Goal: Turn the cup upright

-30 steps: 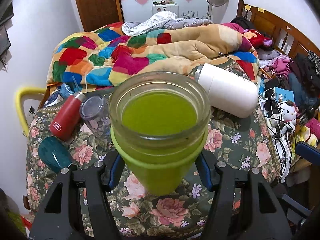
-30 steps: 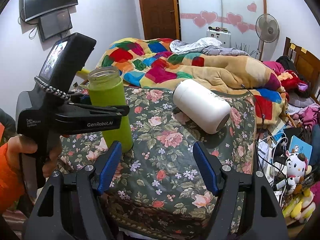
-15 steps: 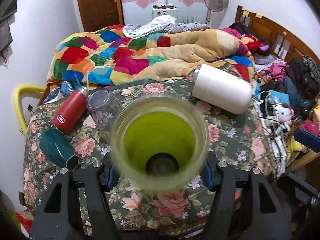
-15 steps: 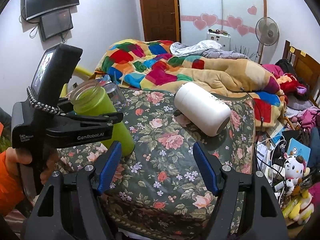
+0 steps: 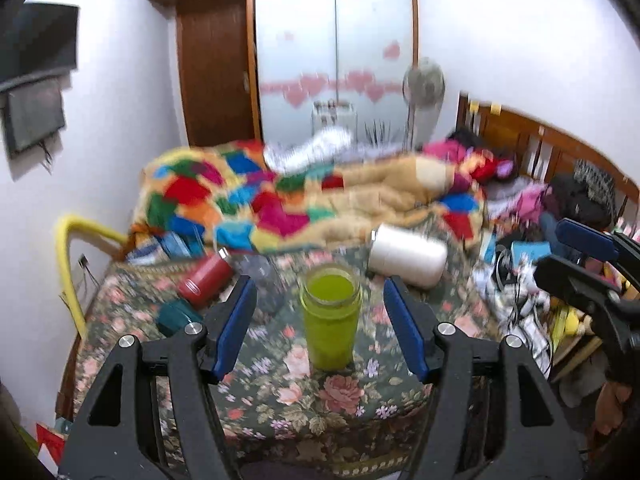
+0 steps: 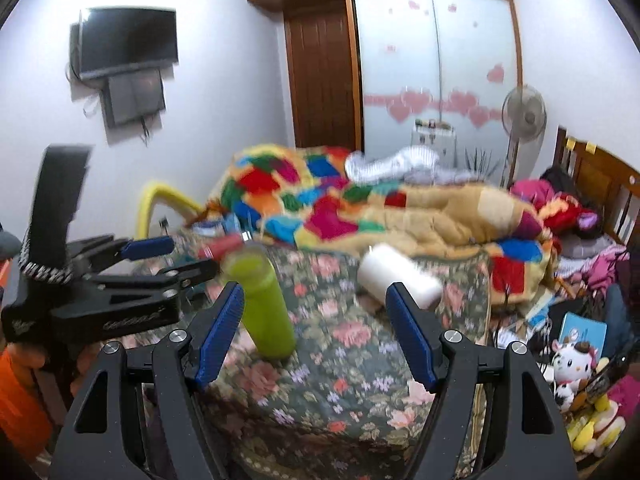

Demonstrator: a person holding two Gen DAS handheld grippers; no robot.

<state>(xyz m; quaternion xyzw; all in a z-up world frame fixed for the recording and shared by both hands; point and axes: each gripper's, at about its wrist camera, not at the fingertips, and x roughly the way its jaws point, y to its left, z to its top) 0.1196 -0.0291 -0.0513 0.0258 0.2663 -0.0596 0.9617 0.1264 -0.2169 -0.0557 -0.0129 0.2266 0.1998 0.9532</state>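
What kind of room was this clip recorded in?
Almost certainly a home bedroom. A patchwork quilt lies rumpled over a bed with a wooden headboard, a wall-mounted TV hangs opposite, and the green cup stands upright on a floral-covered surface at the bed's foot.

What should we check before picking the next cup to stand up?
1. Green cup upright, mouth up: ok.
2. Left gripper open, clear of it: ok.
3. Right gripper open, holding nothing: ok.
4. White cup still on its side: not ok.
5. Red bottle also lying down: not ok.
6. Clear cup beside the red bottle: cannot tell, too blurred.
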